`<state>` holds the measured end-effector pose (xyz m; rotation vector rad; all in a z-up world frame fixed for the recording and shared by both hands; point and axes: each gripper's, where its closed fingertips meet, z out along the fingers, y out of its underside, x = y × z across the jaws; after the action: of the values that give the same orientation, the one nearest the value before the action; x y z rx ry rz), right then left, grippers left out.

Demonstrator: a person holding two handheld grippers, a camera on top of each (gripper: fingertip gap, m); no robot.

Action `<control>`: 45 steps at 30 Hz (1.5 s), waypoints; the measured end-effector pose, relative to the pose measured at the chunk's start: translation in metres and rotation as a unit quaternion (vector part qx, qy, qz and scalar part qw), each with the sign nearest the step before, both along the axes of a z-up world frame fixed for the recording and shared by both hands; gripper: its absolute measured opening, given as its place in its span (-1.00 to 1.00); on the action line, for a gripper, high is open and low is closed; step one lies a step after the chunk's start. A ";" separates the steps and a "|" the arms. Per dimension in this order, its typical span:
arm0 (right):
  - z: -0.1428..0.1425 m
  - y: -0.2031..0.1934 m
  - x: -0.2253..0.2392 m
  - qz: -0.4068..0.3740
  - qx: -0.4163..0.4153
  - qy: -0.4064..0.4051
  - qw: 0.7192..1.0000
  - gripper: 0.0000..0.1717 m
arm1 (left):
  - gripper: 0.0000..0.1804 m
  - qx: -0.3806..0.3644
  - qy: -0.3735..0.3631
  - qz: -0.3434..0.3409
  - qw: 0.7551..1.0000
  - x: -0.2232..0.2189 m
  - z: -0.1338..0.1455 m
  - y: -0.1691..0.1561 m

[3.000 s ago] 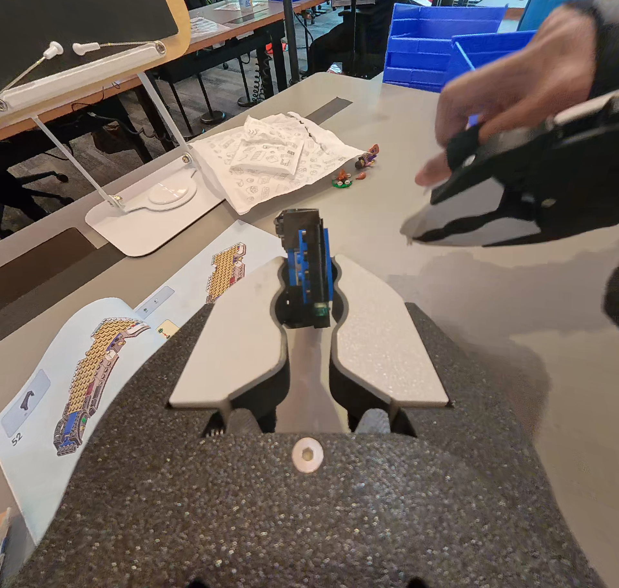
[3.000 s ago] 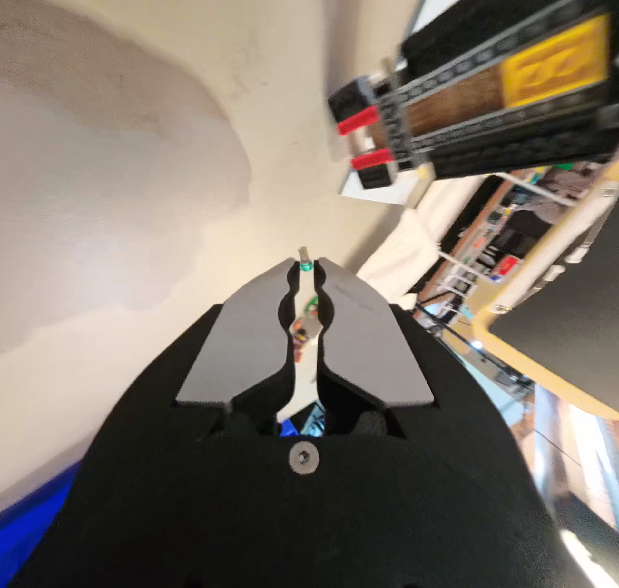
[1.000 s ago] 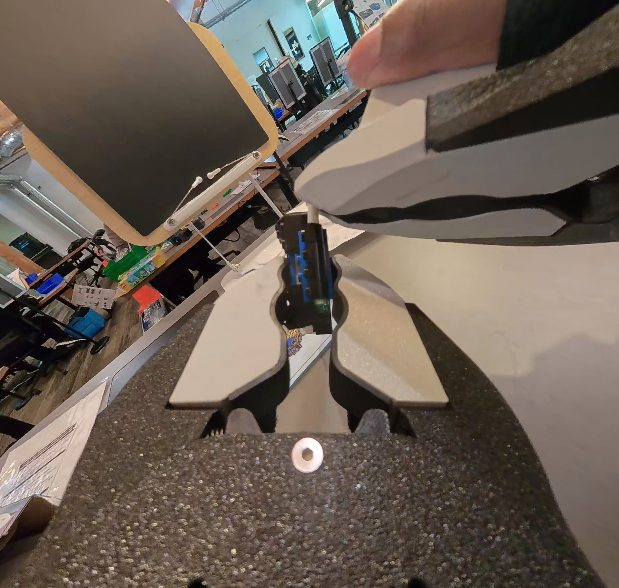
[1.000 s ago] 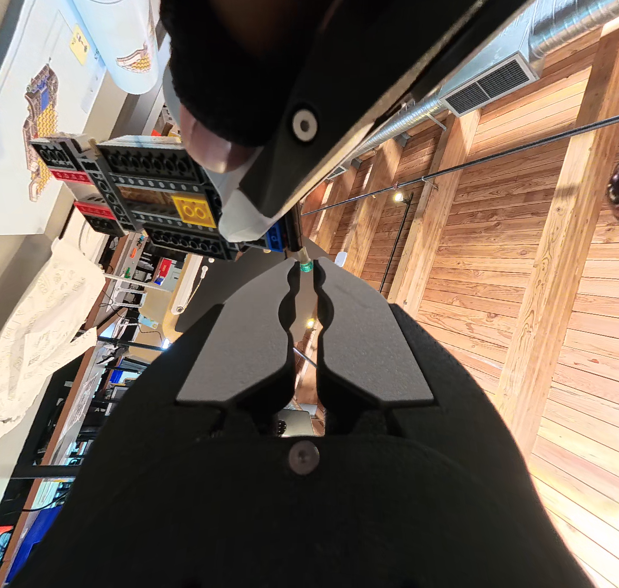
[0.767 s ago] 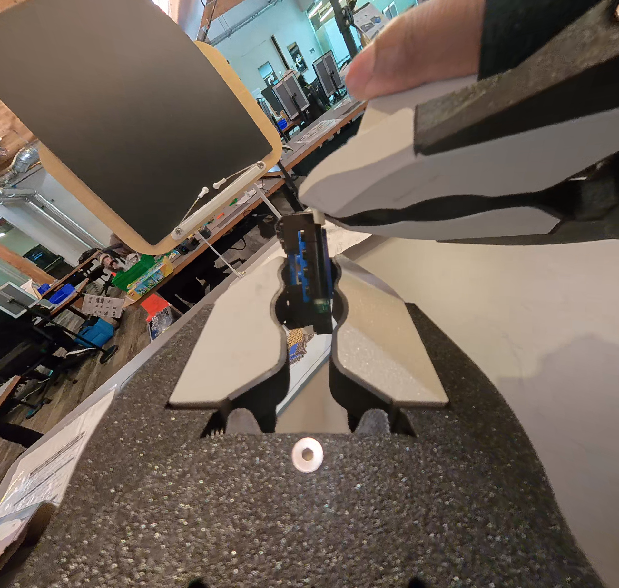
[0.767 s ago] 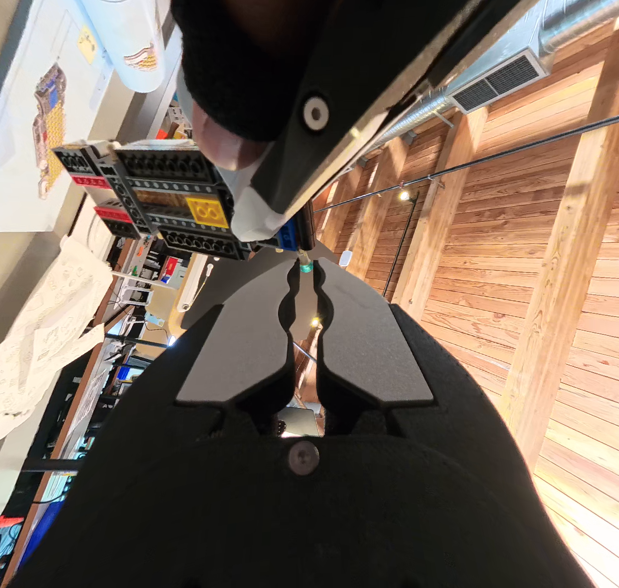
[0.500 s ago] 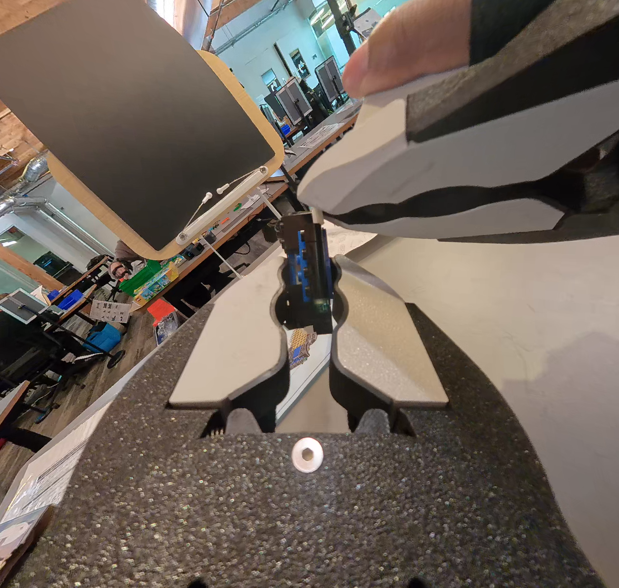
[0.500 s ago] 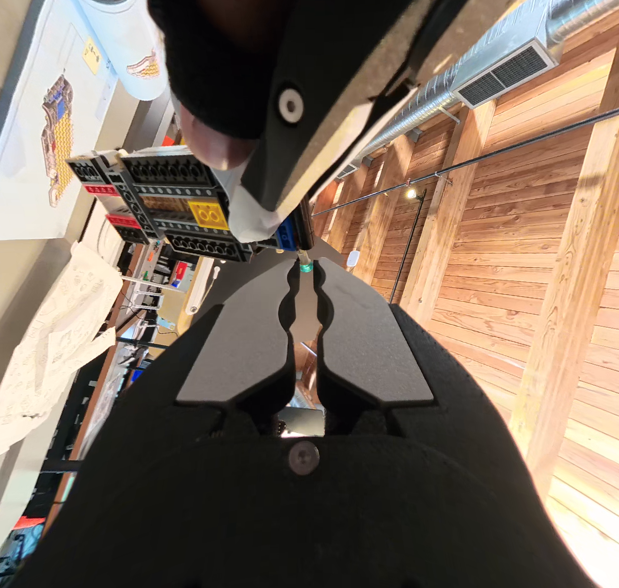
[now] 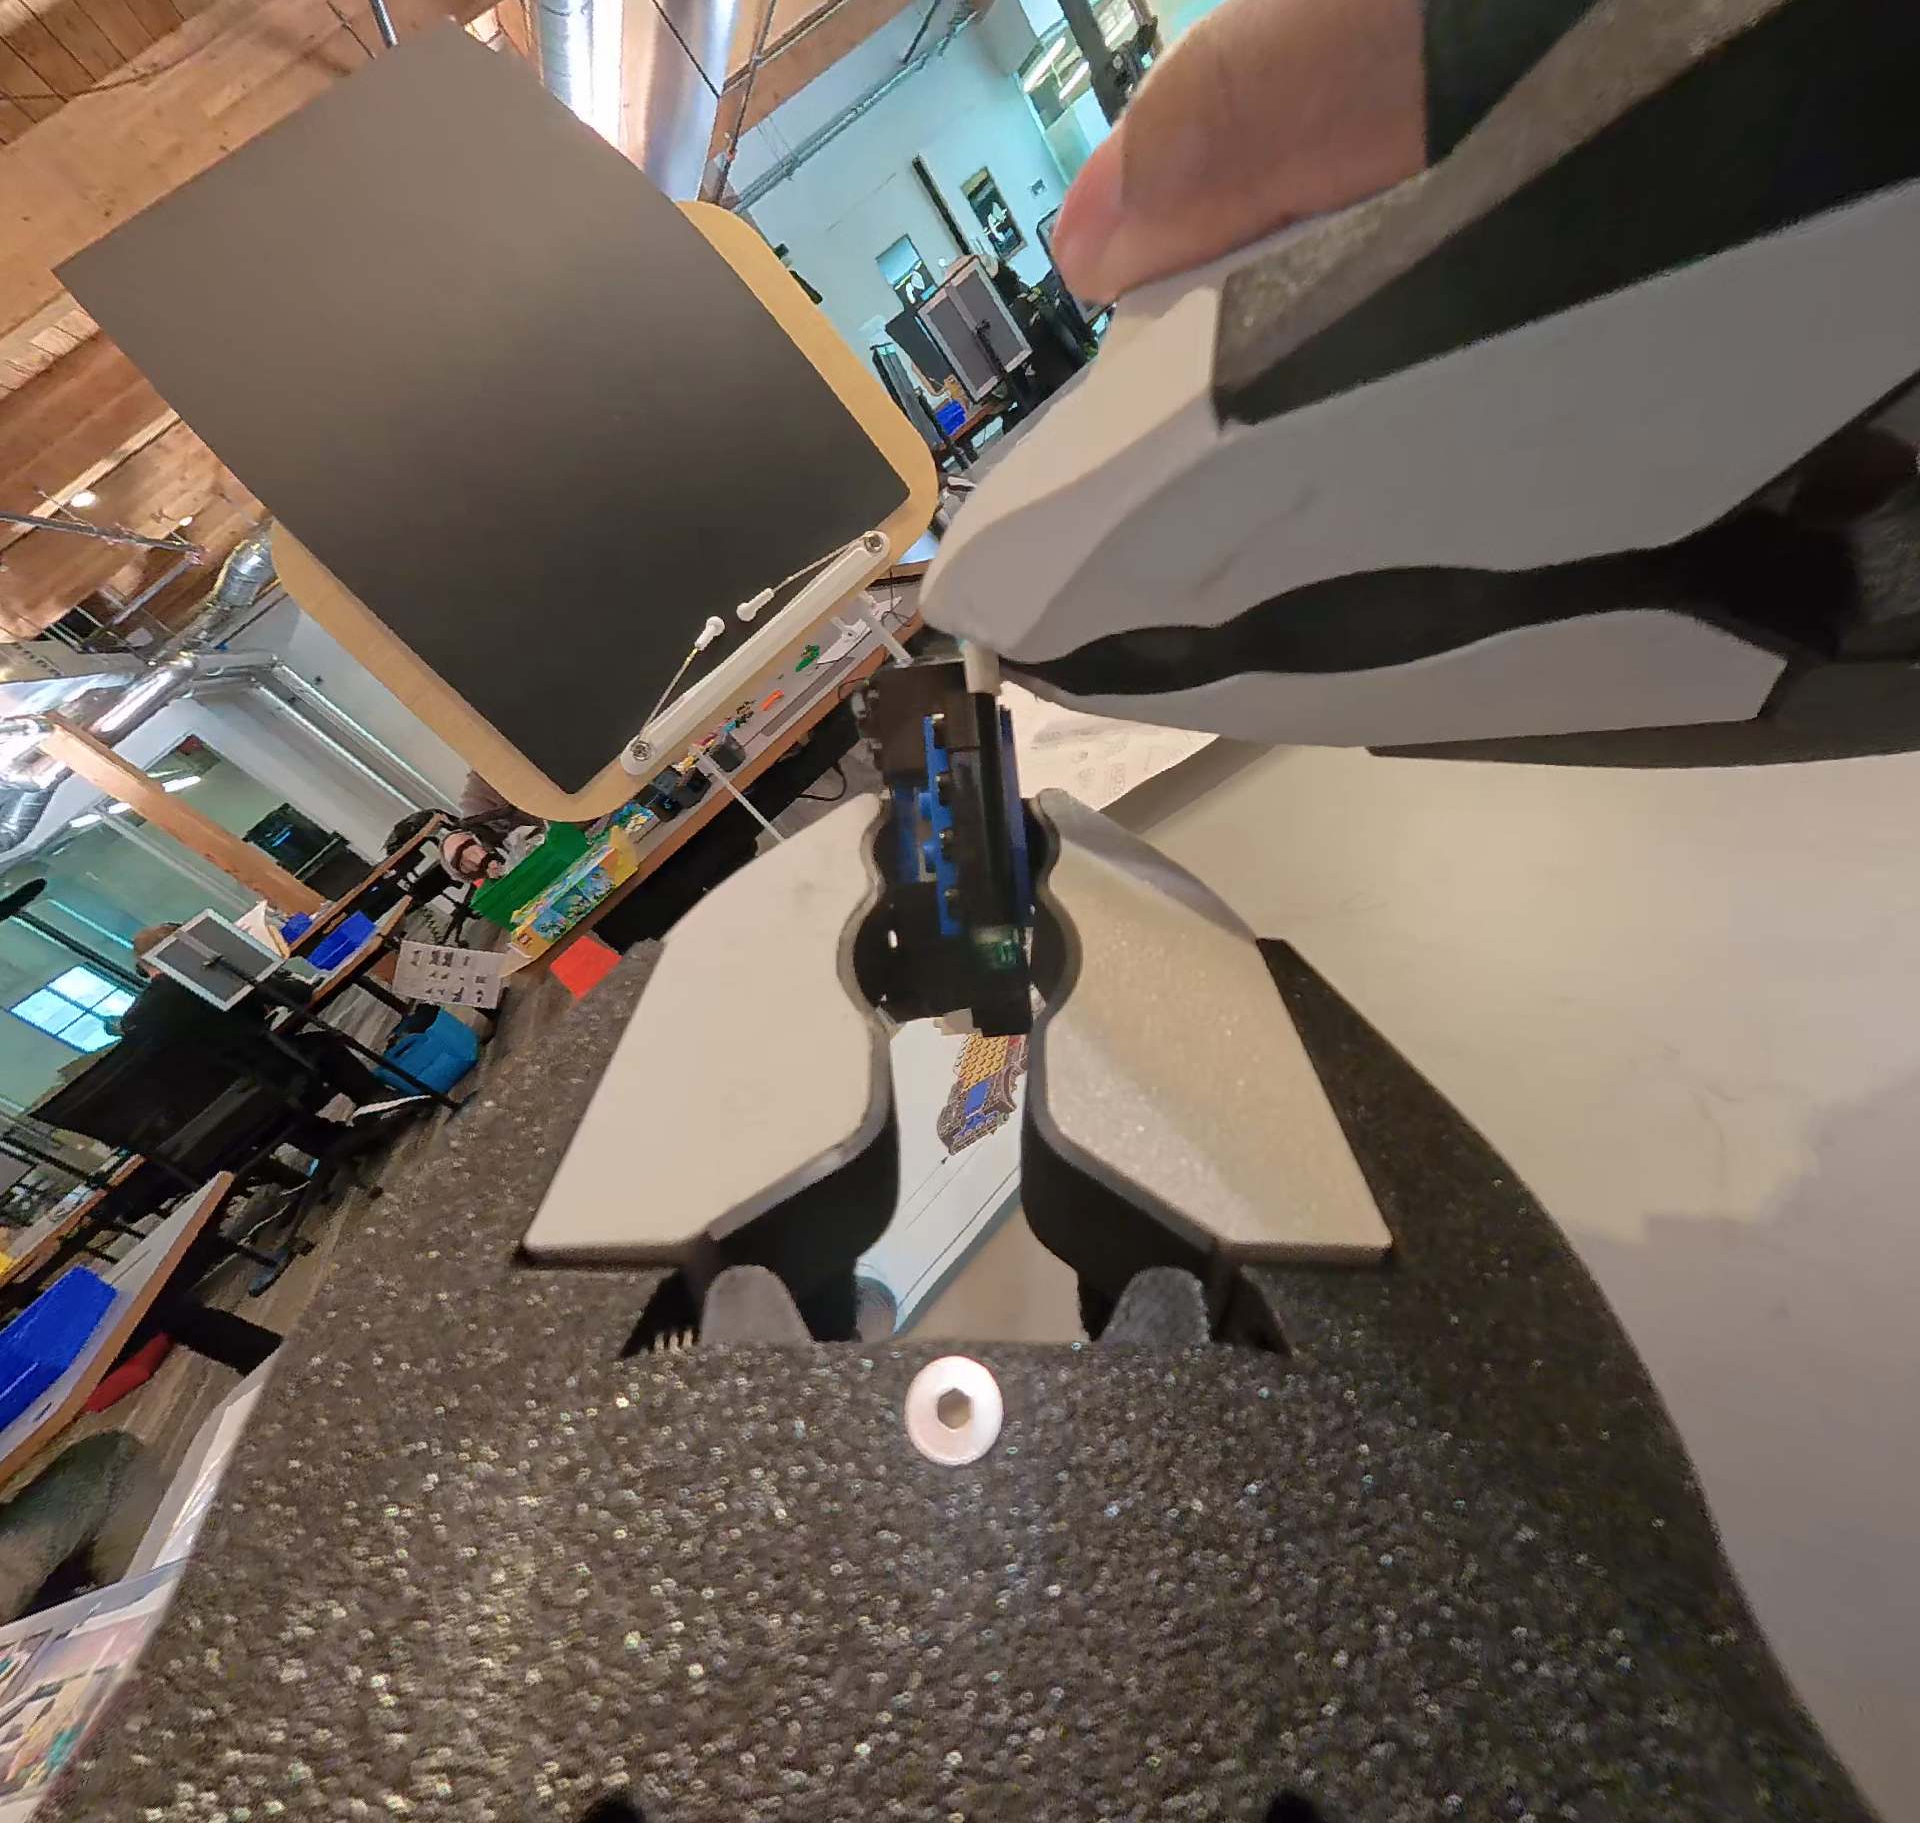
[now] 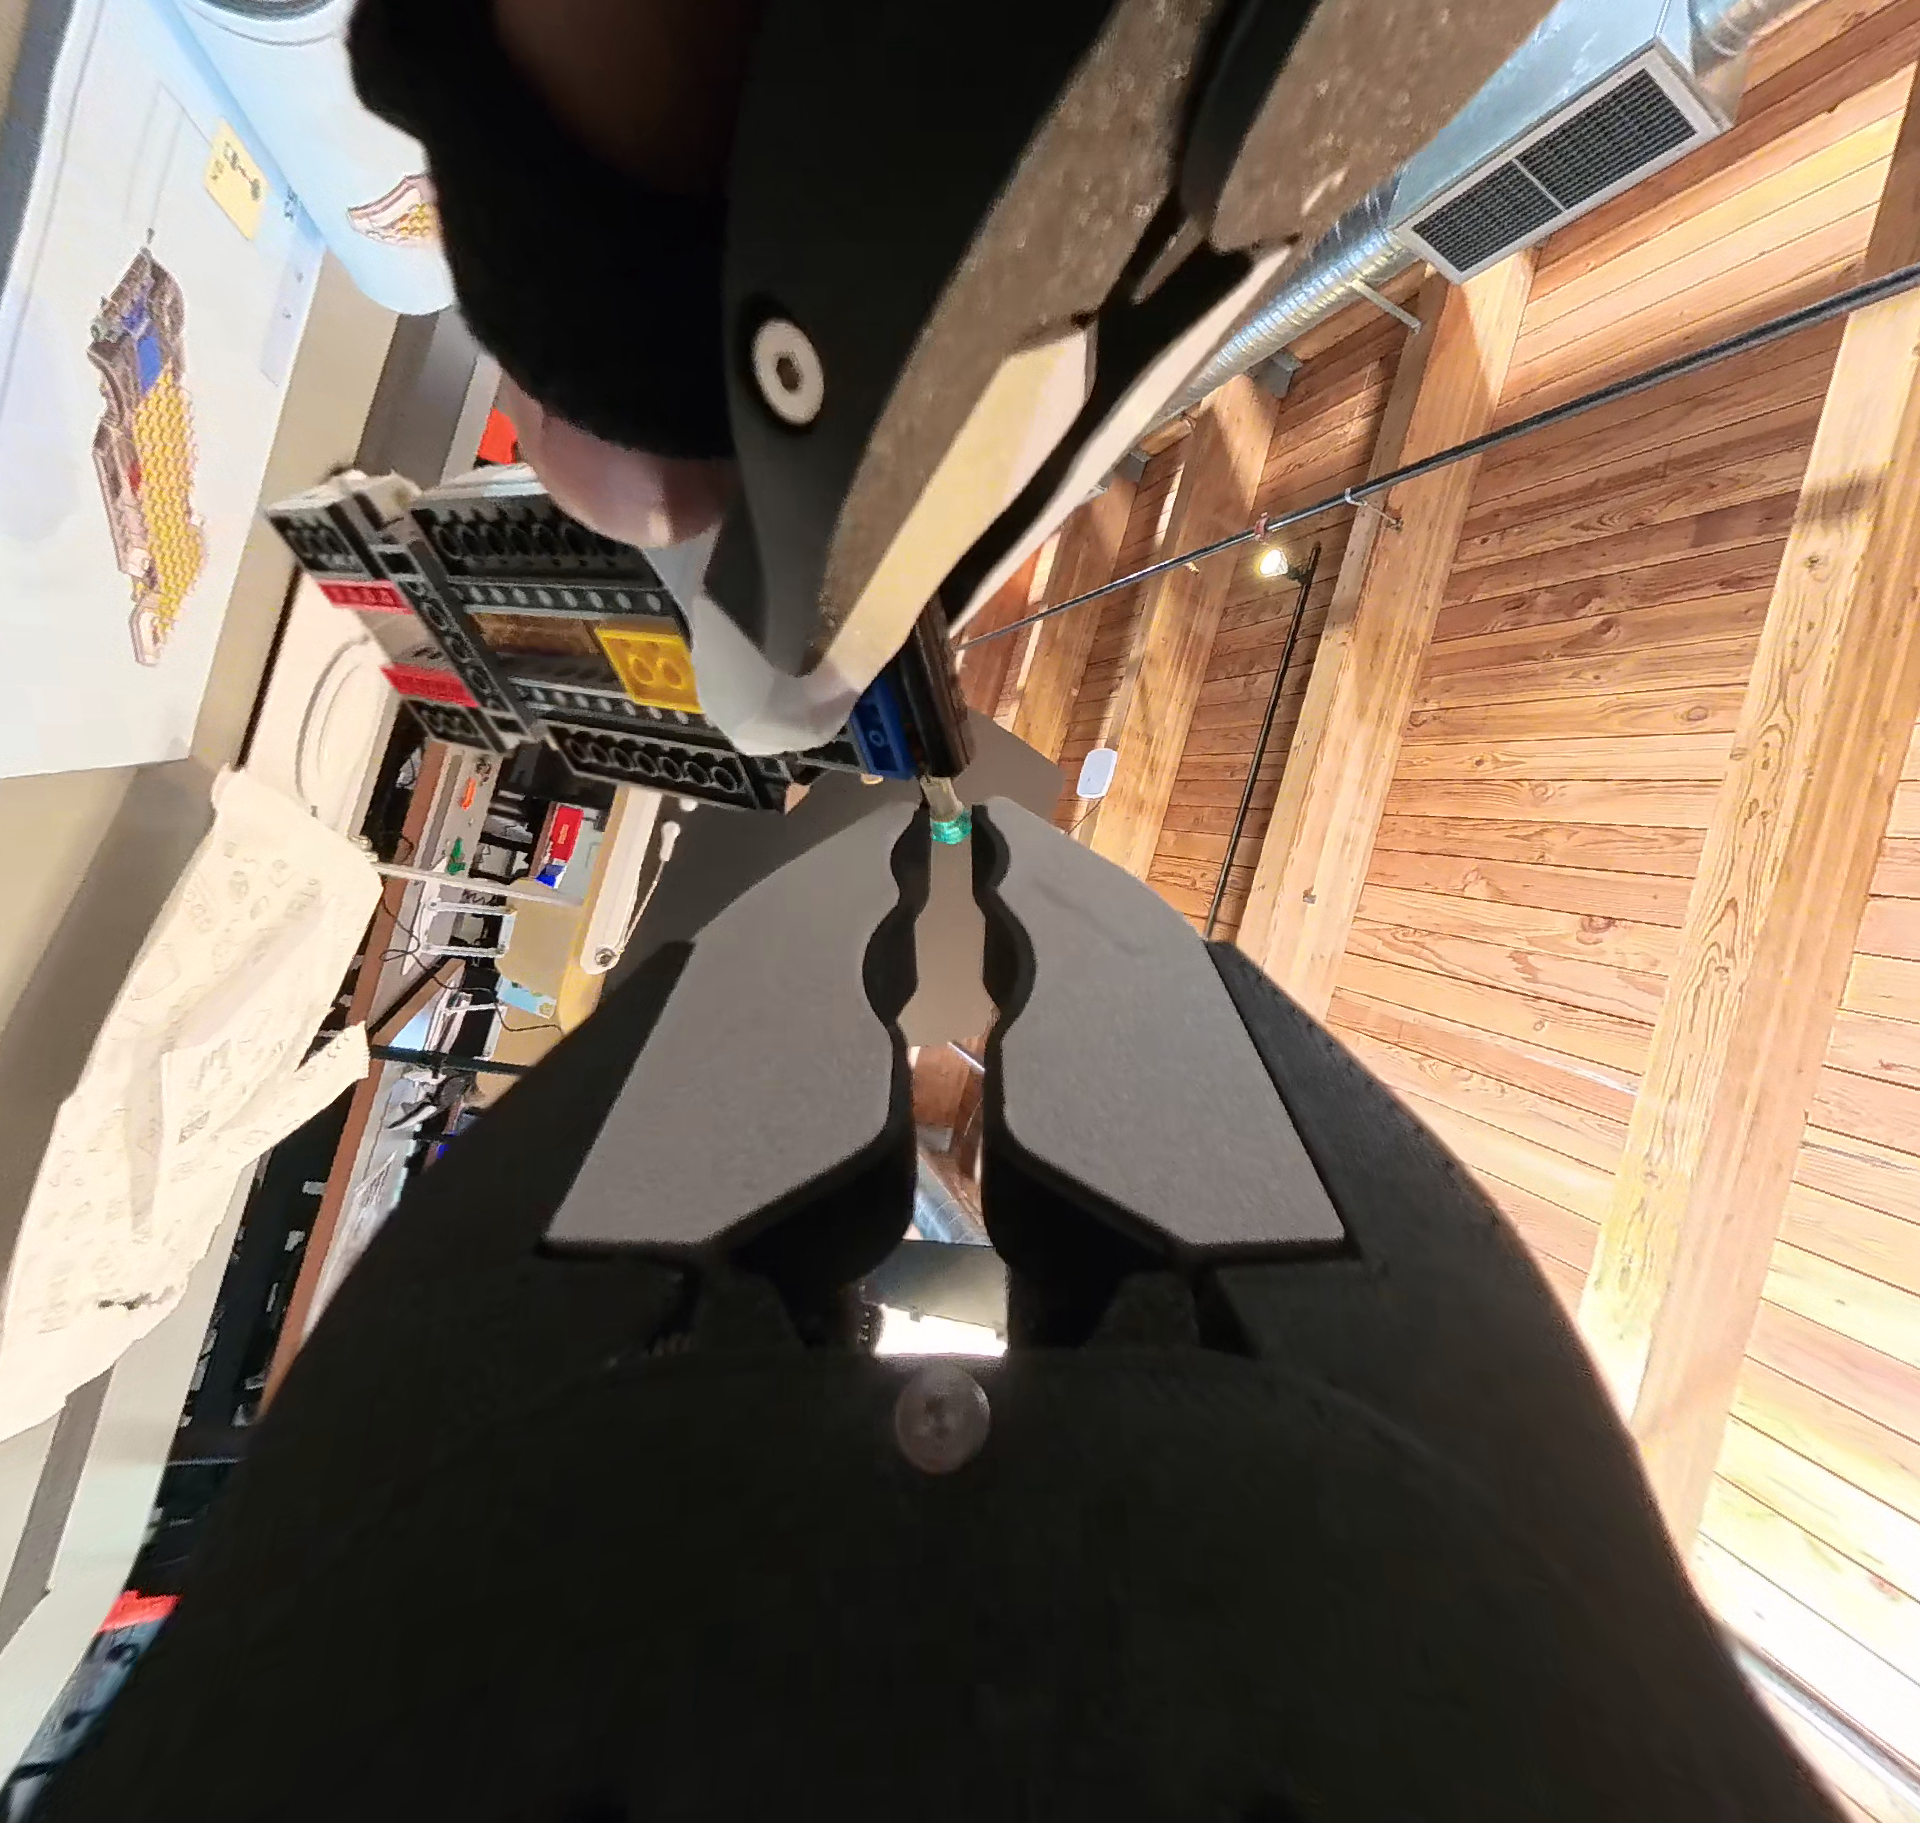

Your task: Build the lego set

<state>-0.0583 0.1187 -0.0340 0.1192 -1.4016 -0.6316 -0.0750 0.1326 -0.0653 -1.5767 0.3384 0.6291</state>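
Left wrist view: the left gripper [image 9: 954, 869] has its fingers [image 9: 1143, 942] clamped on a black and blue brick assembly [image 9: 951, 838], which stands upright between the tips, above the bench [image 9: 1558, 942]. Just beyond its far end, the right gripper [image 9: 971, 667] reaches in from the right, pinching a small whitish peg [image 9: 979, 674] that touches the assembly's top.

Right wrist view: the right gripper's fingers [image 10: 1049, 900] close on that peg, which wears a green collar [image 10: 949, 826], pressed against the assembly's blue and black end [image 10: 904, 724]. The assembly stretches left from the tips, with yellow and red bricks.
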 end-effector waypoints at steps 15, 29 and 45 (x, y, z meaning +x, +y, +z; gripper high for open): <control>-0.006 0.001 -0.002 -0.004 0.015 -0.006 1.000 -0.92 | -0.76 -0.007 0.118 0.056 0.991 -0.007 0.001 -0.001; -0.009 0.002 0.000 -0.003 0.000 -0.008 1.000 -0.92 | -0.76 -0.008 0.150 0.044 0.988 -0.005 0.000 -0.001; -0.011 0.000 0.002 -0.005 -0.007 0.006 1.000 -0.92 | -0.76 -0.014 0.223 0.075 0.972 -0.008 0.001 -0.006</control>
<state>-0.0563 0.1189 -0.0449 0.0967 -1.3964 -0.6300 -0.0828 0.1271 -0.0647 -1.4877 0.5666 1.1041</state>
